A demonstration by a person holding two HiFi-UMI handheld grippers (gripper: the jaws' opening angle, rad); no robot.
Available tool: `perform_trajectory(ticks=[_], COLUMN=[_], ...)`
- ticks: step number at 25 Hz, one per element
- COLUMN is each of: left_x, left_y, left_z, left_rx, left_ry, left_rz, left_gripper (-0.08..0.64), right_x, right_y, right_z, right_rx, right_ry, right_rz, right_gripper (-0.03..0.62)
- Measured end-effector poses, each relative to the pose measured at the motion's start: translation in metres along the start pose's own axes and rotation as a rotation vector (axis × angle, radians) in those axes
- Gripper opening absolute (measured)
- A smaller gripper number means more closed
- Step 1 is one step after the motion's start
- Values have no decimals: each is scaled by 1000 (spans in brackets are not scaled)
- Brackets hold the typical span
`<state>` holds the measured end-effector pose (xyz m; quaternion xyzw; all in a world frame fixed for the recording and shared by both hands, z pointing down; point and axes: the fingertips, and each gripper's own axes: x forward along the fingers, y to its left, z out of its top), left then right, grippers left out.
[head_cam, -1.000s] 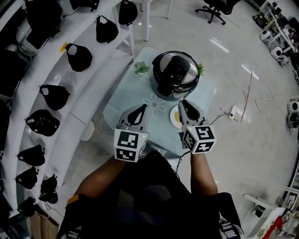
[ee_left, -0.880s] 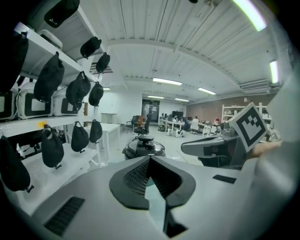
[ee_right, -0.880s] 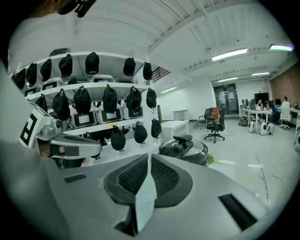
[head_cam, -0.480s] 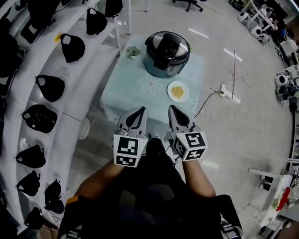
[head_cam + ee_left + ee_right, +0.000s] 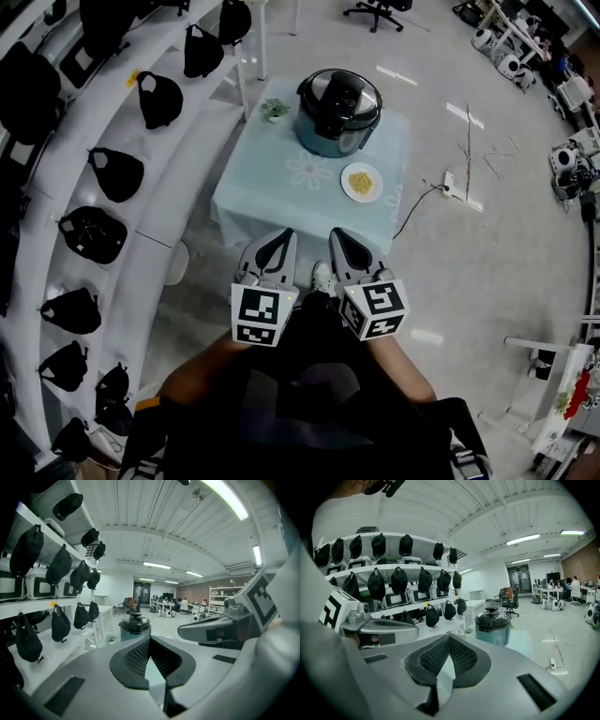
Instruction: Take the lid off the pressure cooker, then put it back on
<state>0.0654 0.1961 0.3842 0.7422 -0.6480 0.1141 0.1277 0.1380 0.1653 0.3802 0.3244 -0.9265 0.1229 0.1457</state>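
The pressure cooker (image 5: 339, 111) stands at the far side of a small table with a pale blue cloth (image 5: 281, 192). Its black-handled lid (image 5: 339, 92) sits on top. My left gripper (image 5: 279, 236) and right gripper (image 5: 335, 234) hang side by side in front of the table's near edge, well short of the cooker. Both are shut with nothing in them. From the left gripper (image 5: 149, 639) the cooker (image 5: 135, 626) shows ahead past the jaw tips. From the right gripper (image 5: 449, 637) the cooker (image 5: 493, 623) shows ahead and to the right.
A small plate of yellow food (image 5: 361, 182) lies right of the table's centre, and a little green plant (image 5: 275, 110) stands left of the cooker. White curved shelves with several black bags (image 5: 117, 173) run along the left. A power strip and cable (image 5: 447, 186) lie on the floor at right.
Both grippers have drawn back from over the table to in front of its near edge, and the cooker now lies farther off. The lid has stayed on.
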Motion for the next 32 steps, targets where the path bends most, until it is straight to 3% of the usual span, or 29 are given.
perform_trajectory(ticks=[9,32], left_x=[-1,8], left_y=[-6,-37], left_z=[-2,-4], left_rx=[18,36], left_ry=[-7,4], left_rz=[18,-1], left_gripper=[8,8], right_x=[-7,-26], right_y=[5,-17], right_z=[-4,-12], right_rx=[-53,-25], right_ry=[1,-11], right_rz=[20,3], right_gripper=[15,15])
